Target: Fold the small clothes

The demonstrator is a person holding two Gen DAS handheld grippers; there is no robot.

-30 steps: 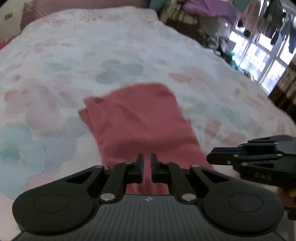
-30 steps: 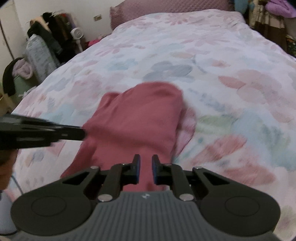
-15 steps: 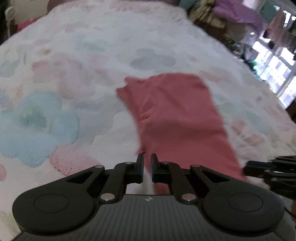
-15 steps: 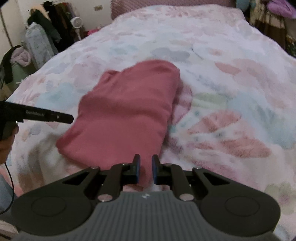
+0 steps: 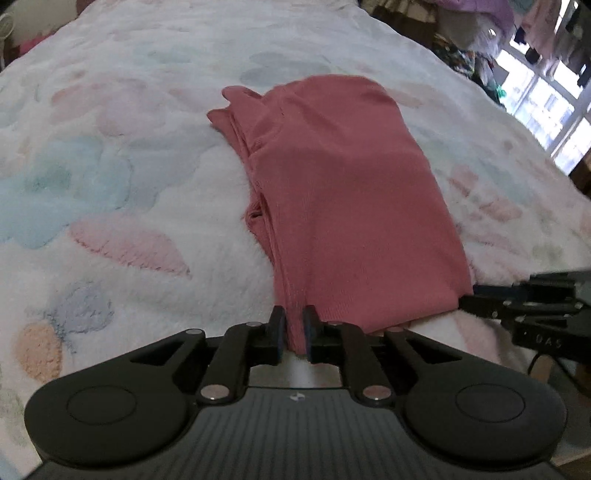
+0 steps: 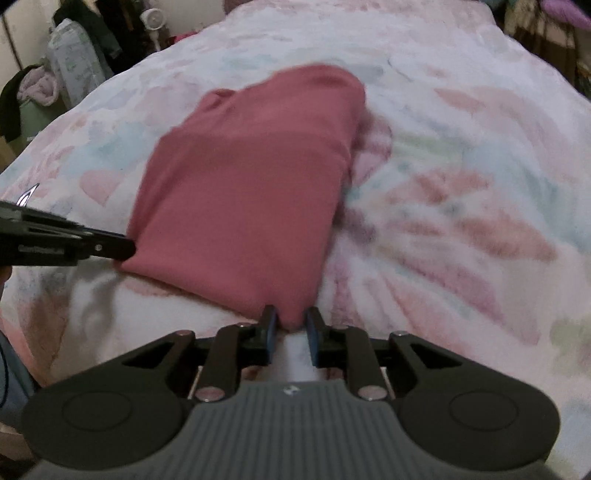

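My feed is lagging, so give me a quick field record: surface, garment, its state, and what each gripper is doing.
surface: bed with floral blanket
garment: red cloth, folded over, lying flat on the bed
left gripper: at the cloth's near left corner, cloth edge between its fingers, jaws opening
right gripper: at the near right corner, cloth between its fingers, jaws opening
fold state: layered edges show along the cloth's left side

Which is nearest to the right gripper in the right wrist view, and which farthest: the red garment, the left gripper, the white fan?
1. Red garment: its near corner between the right gripper jaws.
2. Left gripper: at left, by the garment's other corner.
3. White fan: far upper left, beyond the bed.
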